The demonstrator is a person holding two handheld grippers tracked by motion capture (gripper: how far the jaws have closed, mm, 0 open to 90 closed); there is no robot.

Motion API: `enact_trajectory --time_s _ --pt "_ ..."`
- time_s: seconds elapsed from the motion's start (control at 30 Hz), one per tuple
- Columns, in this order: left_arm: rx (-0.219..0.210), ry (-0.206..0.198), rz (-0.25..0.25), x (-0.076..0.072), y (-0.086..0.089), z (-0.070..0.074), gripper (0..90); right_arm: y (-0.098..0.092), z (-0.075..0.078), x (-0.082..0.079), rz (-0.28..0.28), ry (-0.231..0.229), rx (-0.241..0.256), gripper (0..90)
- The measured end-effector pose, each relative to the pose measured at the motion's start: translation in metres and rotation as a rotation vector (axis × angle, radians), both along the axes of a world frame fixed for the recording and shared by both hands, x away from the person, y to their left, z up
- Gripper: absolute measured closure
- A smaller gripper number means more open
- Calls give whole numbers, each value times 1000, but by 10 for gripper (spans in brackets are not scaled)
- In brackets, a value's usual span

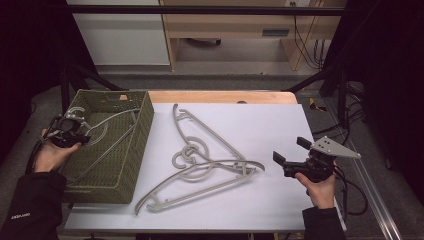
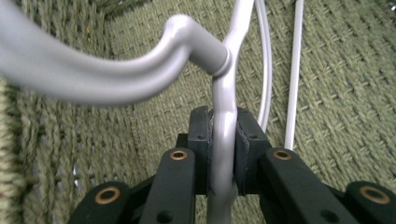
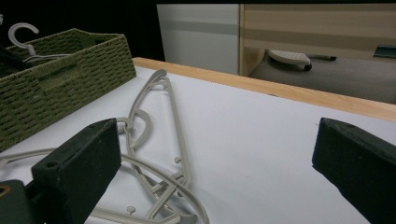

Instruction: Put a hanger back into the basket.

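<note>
The left gripper [image 1: 75, 131] is clamped on a grey hanger [image 2: 223, 140] inside the green woven basket [image 1: 142, 125] (so one is nearly stowed); the right gripper [image 1: 292, 152] waits with jaws apart, two hangers [image 1: 200, 160] left on the white table [image 1: 270, 125]

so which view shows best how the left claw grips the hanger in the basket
The left gripper view: the left claw is shut on the grey hanger, its bar pinched between both pads just below the hook's neck. The high view shows that claw over the green basket, grip hidden. The right gripper view catches just the hook above the basket rim.
</note>
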State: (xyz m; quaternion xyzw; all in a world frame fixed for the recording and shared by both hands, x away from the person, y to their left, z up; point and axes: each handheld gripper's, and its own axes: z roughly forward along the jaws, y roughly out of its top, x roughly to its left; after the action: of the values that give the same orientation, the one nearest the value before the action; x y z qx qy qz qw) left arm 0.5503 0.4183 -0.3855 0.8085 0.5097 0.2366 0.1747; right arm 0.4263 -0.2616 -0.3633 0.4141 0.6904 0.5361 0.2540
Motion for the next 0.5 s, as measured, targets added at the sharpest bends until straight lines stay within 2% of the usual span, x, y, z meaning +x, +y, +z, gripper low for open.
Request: enact_trajectory --time_s 0.07,0.13,0.17,0.2,0.27,0.33,0.37,0.4,0.43,0.47,0.5 --pt "25 -4 20 -1 2 2 768 0 0 0 0 2 -1 14" --pt "23 -4 36 -3 7 4 732 0 0 0 -1 1 -1 14" --pt "2 -14 46 -5 9 6 732 0 0 -1 0 1 -1 14" --pt "-67 -42 44 -9 12 11 710 -1 1 -1 -3 1 1 14" --pt "-84 -58 48 -11 12 14 676 -1 1 -1 -2 -1 1 14" --pt "-87 -118 28 -18 11 21 628 -1 1 -1 -5 -3 4 14" --pt "-104 -131 25 -21 11 24 609 -1 1 -1 -6 -4 4 14" --pt "-119 -165 28 -24 10 27 593 -1 1 -1 -7 -4 3 14" --pt "-137 -205 22 -28 9 30 560 -1 1 -1 -8 -4 0 14" --pt "-200 -253 -23 -34 6 36 536 -2 1 -1 -8 -8 0 14" --pt "-200 -253 -23 -34 6 36 513 -2 1 -1 -8 -8 0 14"
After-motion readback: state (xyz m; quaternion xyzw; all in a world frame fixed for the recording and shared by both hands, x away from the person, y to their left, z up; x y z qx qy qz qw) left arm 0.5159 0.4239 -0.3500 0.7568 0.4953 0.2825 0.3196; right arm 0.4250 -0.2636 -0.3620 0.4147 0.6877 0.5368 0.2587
